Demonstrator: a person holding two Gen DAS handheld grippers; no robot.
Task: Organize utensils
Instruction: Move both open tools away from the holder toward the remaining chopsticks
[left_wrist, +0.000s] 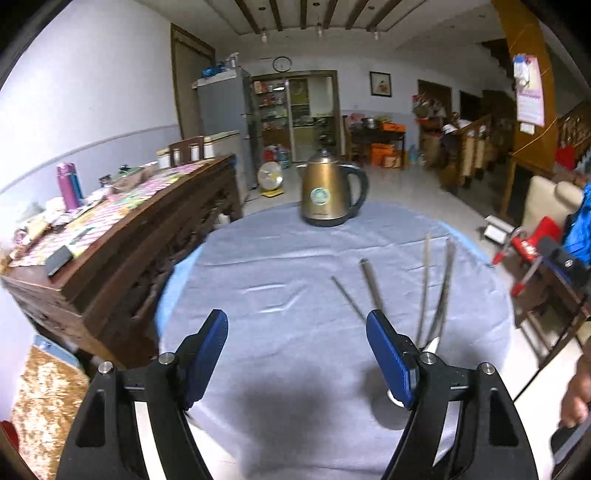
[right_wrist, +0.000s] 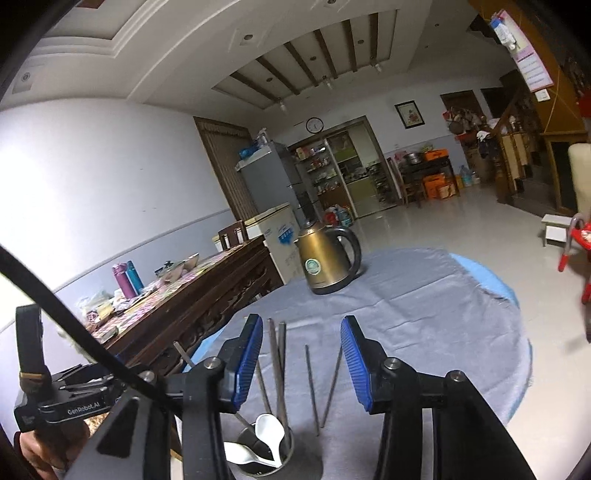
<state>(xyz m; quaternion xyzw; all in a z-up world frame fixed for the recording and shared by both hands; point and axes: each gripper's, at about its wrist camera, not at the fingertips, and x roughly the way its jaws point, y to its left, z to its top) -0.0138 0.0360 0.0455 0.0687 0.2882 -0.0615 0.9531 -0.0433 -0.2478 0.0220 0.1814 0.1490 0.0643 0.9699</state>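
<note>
A round metal utensil holder (right_wrist: 266, 448) stands on the grey tablecloth (right_wrist: 424, 306) near the front edge. White spoons (right_wrist: 267, 430) and several metal chopsticks (right_wrist: 281, 365) stand in it. Two loose chopsticks (right_wrist: 312, 387) lie on the cloth just right of it. My right gripper (right_wrist: 301, 363) is open and empty above the holder. My left gripper (left_wrist: 297, 354) is open and empty; the holder (left_wrist: 393, 397) sits behind its right finger, with chopsticks (left_wrist: 437, 291) sticking up. The left gripper's body also shows in the right wrist view (right_wrist: 62, 402).
A bronze electric kettle (left_wrist: 328, 192) stands at the table's far side, also in the right wrist view (right_wrist: 325, 258). A cluttered wooden sideboard (left_wrist: 122, 221) runs along the left. A red stool (left_wrist: 528, 251) is at the right.
</note>
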